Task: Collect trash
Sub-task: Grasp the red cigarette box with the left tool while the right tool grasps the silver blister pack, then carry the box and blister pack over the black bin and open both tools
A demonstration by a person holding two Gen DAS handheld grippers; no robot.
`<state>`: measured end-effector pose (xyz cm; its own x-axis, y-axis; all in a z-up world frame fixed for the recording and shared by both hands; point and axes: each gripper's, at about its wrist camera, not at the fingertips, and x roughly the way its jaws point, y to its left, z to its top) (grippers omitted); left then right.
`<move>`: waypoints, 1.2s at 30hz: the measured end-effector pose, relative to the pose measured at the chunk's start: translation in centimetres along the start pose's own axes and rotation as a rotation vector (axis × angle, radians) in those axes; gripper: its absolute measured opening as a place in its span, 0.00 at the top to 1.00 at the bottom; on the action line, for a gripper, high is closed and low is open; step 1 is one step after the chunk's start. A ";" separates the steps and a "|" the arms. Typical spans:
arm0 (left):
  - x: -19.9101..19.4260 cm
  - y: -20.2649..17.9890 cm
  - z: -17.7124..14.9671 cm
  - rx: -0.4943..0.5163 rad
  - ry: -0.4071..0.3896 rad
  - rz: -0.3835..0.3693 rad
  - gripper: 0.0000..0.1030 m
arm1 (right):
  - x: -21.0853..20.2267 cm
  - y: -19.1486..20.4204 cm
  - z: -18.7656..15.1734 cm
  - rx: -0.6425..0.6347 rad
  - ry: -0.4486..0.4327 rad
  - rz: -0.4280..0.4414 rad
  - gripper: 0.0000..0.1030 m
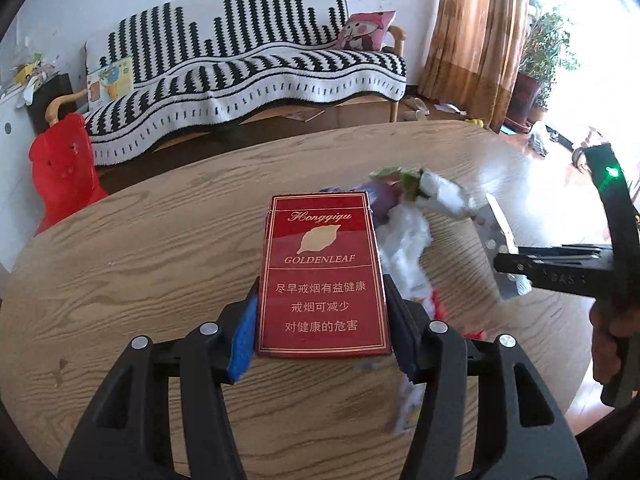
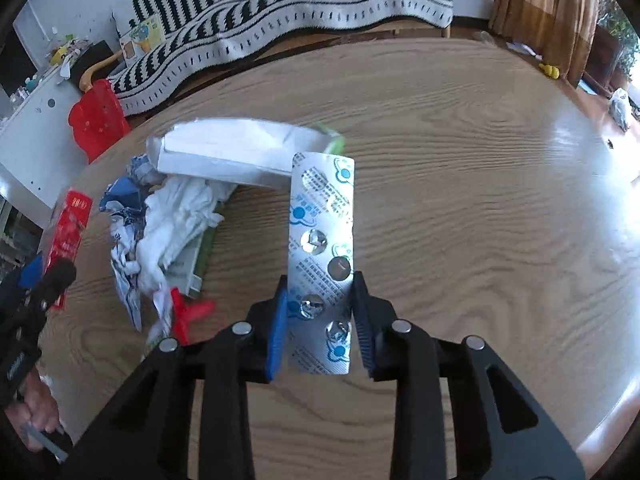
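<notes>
My left gripper (image 1: 320, 320) is shut on a red cigarette pack (image 1: 323, 272) and holds it above the wooden table (image 1: 140, 248). My right gripper (image 2: 320, 312) is shut on a silver pill blister strip (image 2: 322, 256), also held above the table; the strip shows in the left wrist view (image 1: 496, 236). A trash pile lies between them: crumpled white tissue (image 2: 176, 216), a white carton (image 2: 228, 152), blue-printed paper (image 2: 120, 200) and a red plastic piece (image 2: 188, 312). The cigarette pack shows at the left edge of the right wrist view (image 2: 68, 232).
A striped sofa (image 1: 248, 68) stands behind the table, with a red plastic stool (image 1: 64, 168) at its left end. Curtains (image 1: 472, 32) and potted plants (image 1: 540, 64) are at the right. A white cabinet (image 2: 36, 128) is at the left.
</notes>
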<state>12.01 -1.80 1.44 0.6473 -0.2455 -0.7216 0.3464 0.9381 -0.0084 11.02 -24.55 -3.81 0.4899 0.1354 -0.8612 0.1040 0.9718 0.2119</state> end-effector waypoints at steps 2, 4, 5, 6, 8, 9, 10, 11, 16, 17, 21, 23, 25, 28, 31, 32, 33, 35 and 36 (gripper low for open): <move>0.0 -1.2 0.6 0.003 -0.007 -0.015 0.47 | -1.3 -1.4 -0.5 0.004 -0.019 -0.007 0.71; 0.0 -2.8 1.2 0.012 -0.016 -0.030 0.47 | -2.7 -3.2 -1.0 0.015 -0.033 -0.015 0.71; 0.1 -3.7 1.4 0.018 -0.019 -0.040 0.47 | -3.2 -3.9 -1.2 0.021 -0.040 -0.018 0.71; 0.1 -4.5 1.6 0.023 -0.021 -0.051 0.47 | -3.9 -4.8 -1.3 0.028 -0.048 -0.024 0.71; 0.2 -7.1 2.2 0.044 -0.029 -0.079 0.47 | -5.4 -7.0 -1.9 0.045 -0.066 -0.039 0.71; 0.2 -8.1 2.2 0.052 -0.032 -0.090 0.47 | -6.2 -8.3 -2.2 0.058 -0.077 -0.047 0.71; 0.3 -9.7 2.5 0.066 -0.034 -0.109 0.47 | -7.1 -9.8 -2.6 0.073 -0.087 -0.058 0.71; 0.3 -11.3 2.7 0.080 -0.037 -0.127 0.47 | -7.9 -11.1 -3.0 0.088 -0.095 -0.067 0.71; 0.6 -19.9 3.1 0.168 -0.044 -0.215 0.47 | -11.4 -18.1 -5.3 0.172 -0.129 -0.127 0.71; 0.6 -21.4 3.0 0.182 -0.043 -0.233 0.47 | -12.3 -20.1 -6.1 0.197 -0.134 -0.146 0.71; 0.7 -28.6 2.4 0.246 -0.031 -0.322 0.47 | -15.1 -26.8 -9.0 0.288 -0.149 -0.205 0.71; 0.7 -31.9 2.0 0.276 -0.027 -0.363 0.47 | -16.4 -29.9 -10.6 0.336 -0.156 -0.230 0.71; 0.8 -35.1 1.4 0.309 -0.023 -0.405 0.47 | -17.5 -32.8 -12.4 0.383 -0.156 -0.249 0.71; 1.2 -40.0 0.1 0.357 -0.006 -0.464 0.47 | -18.7 -37.7 -15.3 0.467 -0.147 -0.273 0.71; 1.8 -43.5 -0.8 0.392 0.020 -0.504 0.47 | -19.0 -40.9 -17.2 0.524 -0.129 -0.279 0.71; 2.0 -45.0 -1.3 0.406 0.030 -0.519 0.47 | -18.9 -42.3 -17.9 0.550 -0.114 -0.275 0.70; 2.1 -45.9 -1.5 0.414 0.034 -0.526 0.47 | -18.8 -43.0 -18.4 0.563 -0.104 -0.274 0.70; 2.5 -47.9 -2.1 0.432 0.049 -0.550 0.47 | -18.4 -44.8 -19.6 0.595 -0.073 -0.275 0.70; 2.7 -48.6 -2.3 0.438 0.056 -0.559 0.47 | -18.2 -45.2 -20.0 0.605 -0.061 -0.275 0.70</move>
<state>-4.61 -47.55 -1.69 0.2613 -0.6373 -0.7249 0.8649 0.4880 -0.1173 -19.90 -67.09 -6.96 0.4224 -0.1306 -0.8970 0.6907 0.6872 0.2252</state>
